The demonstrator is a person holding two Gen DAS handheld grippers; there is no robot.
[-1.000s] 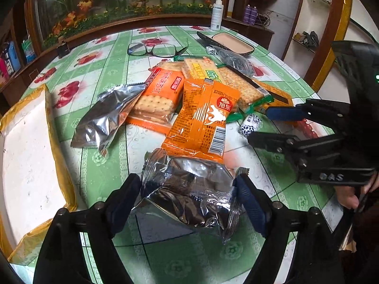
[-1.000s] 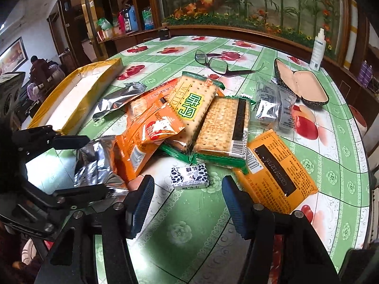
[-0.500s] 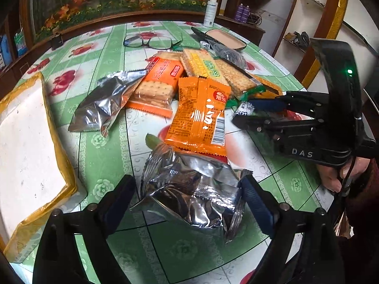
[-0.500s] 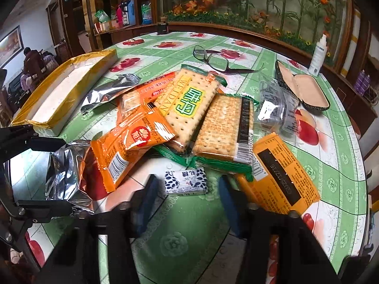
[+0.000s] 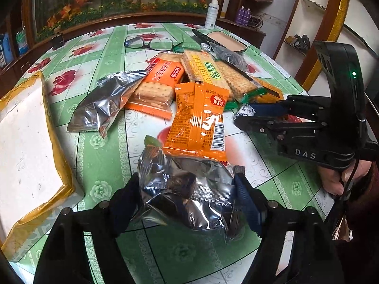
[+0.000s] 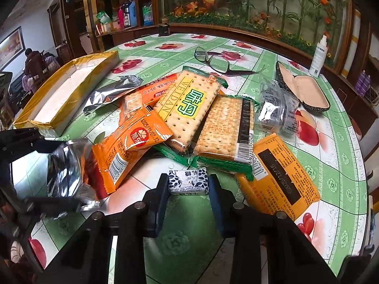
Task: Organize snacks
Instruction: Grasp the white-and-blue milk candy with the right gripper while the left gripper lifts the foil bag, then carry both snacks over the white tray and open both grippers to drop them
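A crumpled silver snack packet (image 5: 189, 187) lies at the near edge of the snack pile. My left gripper (image 5: 187, 184) is around it, its jaws closing, and both pads press on the packet's sides. In the right wrist view the same packet (image 6: 64, 165) shows at the far left between the left gripper's fingers (image 6: 45, 146). My right gripper (image 6: 187, 178) has its jaws closing on a small white candy with a blue pattern (image 6: 188, 182), and the pads touch both of its ends. The left wrist view shows that candy (image 5: 246, 111) in the right gripper (image 5: 244, 114).
The pile holds an orange packet (image 5: 199, 123), cracker packs (image 6: 187, 104), a flat orange packet (image 6: 281, 177), a clear wrapper (image 6: 274, 108) and another silver packet (image 5: 104, 104). A gold-edged white tray (image 5: 54, 146) lies left. Glasses (image 5: 151, 42), a glasses case (image 6: 305, 90) and a spray bottle (image 6: 319, 54) sit behind.
The right gripper's jaws have narrowed from wide apart onto the small candy. The left gripper's jaws widened a little, then came in against the silver packet. Neither hand has shifted much.
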